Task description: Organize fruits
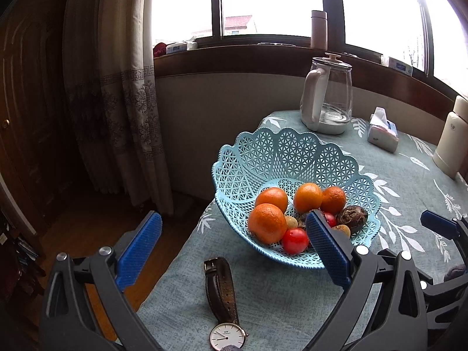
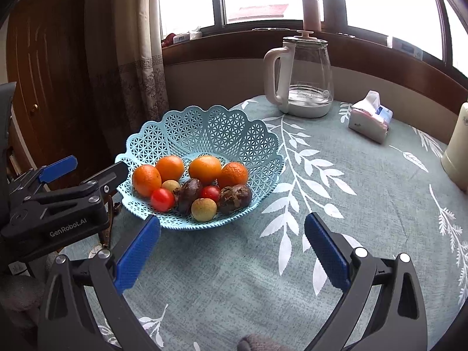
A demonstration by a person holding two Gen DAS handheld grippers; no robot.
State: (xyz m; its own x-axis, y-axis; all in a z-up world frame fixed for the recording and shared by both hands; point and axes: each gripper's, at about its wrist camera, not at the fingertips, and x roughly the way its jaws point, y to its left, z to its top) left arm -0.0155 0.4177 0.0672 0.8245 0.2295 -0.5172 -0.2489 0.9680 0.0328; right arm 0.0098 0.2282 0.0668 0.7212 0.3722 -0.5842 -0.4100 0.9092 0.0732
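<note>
So all the fruit is sitting in the blue basket [image 2: 187, 122] near the table's left edge: four oranges [image 2: 204, 169], two little red tomatoes [image 2: 162, 199], two dark wrinkly ones that look like passion fruit [image 2: 234, 194], and a couple of pale round ones [image 2: 204, 209]; nothing loose on the tablecloth [image 2: 321, 204] that I can spot. Both claws are wide open and holding nothing; the left gripper [image 1: 234, 242] hangs over the basket's near rim and a wristwatch [image 1: 223, 301], the right gripper [image 2: 232, 248] hovers over bare cloth just beside the basket.

What I'd worry about: the basket is close to the edge, so a clumsy nudge could tip it off; the tomatoes look soft enough to squash if pinched hard; the watch is right under the left claw and could get bumped.

Hard to tell: the left claw's pad covers part of the fruit; the watch face is partly cut off at the bottom.
</note>
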